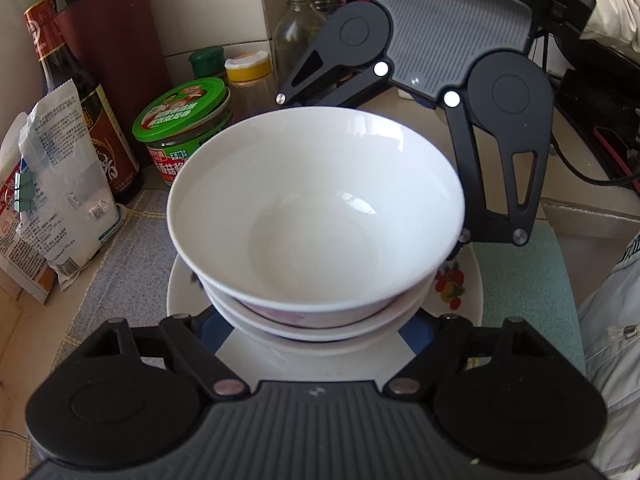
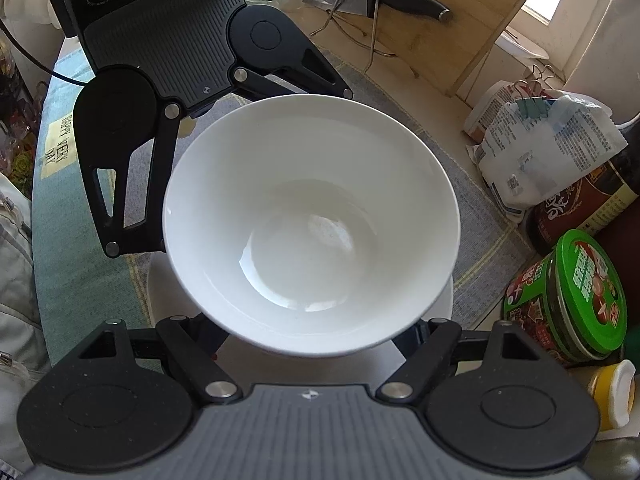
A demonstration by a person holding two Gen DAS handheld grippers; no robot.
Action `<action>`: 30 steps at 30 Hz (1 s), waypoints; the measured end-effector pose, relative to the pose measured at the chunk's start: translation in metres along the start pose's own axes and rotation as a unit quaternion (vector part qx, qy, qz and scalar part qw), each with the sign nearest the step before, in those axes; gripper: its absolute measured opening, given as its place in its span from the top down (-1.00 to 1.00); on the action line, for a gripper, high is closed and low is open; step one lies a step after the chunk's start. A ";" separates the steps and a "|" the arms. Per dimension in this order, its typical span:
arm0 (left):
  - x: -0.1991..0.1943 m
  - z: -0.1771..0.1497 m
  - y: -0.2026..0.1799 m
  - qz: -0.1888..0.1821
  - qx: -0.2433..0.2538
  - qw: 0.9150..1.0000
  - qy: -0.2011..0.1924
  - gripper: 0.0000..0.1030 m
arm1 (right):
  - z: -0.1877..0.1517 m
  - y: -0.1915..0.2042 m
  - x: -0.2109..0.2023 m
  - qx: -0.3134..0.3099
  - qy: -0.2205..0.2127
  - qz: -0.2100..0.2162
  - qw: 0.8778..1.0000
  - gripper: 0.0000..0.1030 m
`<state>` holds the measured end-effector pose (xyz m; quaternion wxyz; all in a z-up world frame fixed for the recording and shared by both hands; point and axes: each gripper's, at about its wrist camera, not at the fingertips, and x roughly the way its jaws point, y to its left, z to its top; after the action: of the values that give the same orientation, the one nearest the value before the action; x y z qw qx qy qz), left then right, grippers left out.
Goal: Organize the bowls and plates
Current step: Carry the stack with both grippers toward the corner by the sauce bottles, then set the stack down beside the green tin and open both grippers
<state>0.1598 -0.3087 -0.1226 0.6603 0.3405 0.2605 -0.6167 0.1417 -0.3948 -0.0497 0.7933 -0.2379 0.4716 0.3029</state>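
A white bowl (image 1: 316, 208) sits on top of a stack: a second bowl with a pink pattern (image 1: 304, 316) under it, then a white plate with a fruit print (image 1: 456, 284). My left gripper (image 1: 316, 340) faces the stack from one side, its jaws spread wide around the stack's base. My right gripper (image 2: 312, 340) faces it from the opposite side, jaws also spread wide. Each gripper shows in the other's view, behind the bowl (image 2: 312, 216). The fingertips of both are hidden under the bowls. I cannot tell whether they touch the plate (image 2: 440, 300).
The stack stands on a grey cloth (image 1: 132, 248). A green-lidded jar (image 1: 184, 124), a dark sauce bottle (image 1: 80, 92), a white packet (image 1: 60, 184) and small jars stand close by. A cutting board with a knife (image 2: 400, 0) leans behind. A teal mat (image 1: 528, 280) lies beside.
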 end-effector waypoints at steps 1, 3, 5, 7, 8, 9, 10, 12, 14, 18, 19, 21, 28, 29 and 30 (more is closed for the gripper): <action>0.000 0.000 0.000 0.000 -0.001 1.000 0.000 -0.65 | 0.000 0.000 0.000 0.000 0.000 -0.001 1.000 -0.66; 0.000 -0.001 0.001 0.000 -0.007 1.000 -0.002 -0.66 | -0.001 0.002 0.000 -0.004 -0.002 -0.006 1.000 -0.67; 0.000 -0.003 0.002 0.004 -0.016 1.000 -0.006 -0.69 | -0.001 0.002 -0.002 -0.002 -0.006 -0.011 1.000 -0.71; -0.002 -0.005 -0.001 0.018 -0.012 1.000 -0.017 -0.88 | -0.001 0.002 -0.004 -0.002 -0.011 -0.016 1.000 -0.82; -0.003 -0.005 -0.003 0.022 -0.014 0.999 -0.019 -0.92 | -0.001 0.002 -0.006 -0.003 -0.013 -0.019 1.000 -0.91; -0.005 -0.006 -0.004 0.026 -0.016 0.999 -0.018 -0.93 | -0.002 0.003 -0.006 -0.004 -0.014 -0.019 1.000 -0.95; -0.007 -0.008 -0.006 0.034 -0.019 0.999 -0.019 -0.93 | -0.002 0.004 -0.007 -0.005 -0.012 -0.023 1.000 -0.95; -0.014 -0.014 -0.010 0.047 -0.026 0.998 -0.020 -0.93 | -0.004 0.005 -0.009 -0.005 -0.005 -0.028 1.000 -0.95; -0.026 -0.020 -0.014 0.062 -0.038 0.997 -0.028 -0.93 | -0.005 0.009 -0.013 -0.003 -0.001 -0.041 0.999 -0.95; -0.062 -0.032 -0.020 0.089 -0.073 0.990 -0.078 -0.95 | -0.004 0.022 -0.029 0.017 0.007 -0.082 0.996 -0.95; -0.073 -0.035 -0.023 0.098 -0.085 0.987 -0.095 -0.97 | -0.003 0.028 -0.035 0.021 0.012 -0.092 0.995 -0.95; -0.094 -0.041 -0.026 0.109 -0.107 0.978 -0.140 -0.99 | 0.001 0.043 -0.045 0.023 0.021 -0.128 0.991 -0.96; -0.147 -0.067 -0.039 0.146 -0.178 0.938 -0.259 -0.99 | 0.028 0.097 -0.070 0.167 0.046 -0.247 0.953 -1.00; -0.151 -0.071 -0.040 0.143 -0.185 0.936 -0.264 -0.99 | 0.030 0.104 -0.071 0.203 0.048 -0.260 0.943 -1.00; -0.155 -0.076 -0.042 0.143 -0.192 0.934 -0.264 -0.99 | 0.032 0.111 -0.072 0.236 0.048 -0.272 0.932 -1.00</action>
<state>0.1083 -0.1516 -0.0571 0.8390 0.0657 0.1389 -0.5220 0.0560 -0.3138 0.0187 0.8547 -0.1773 0.4846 -0.0566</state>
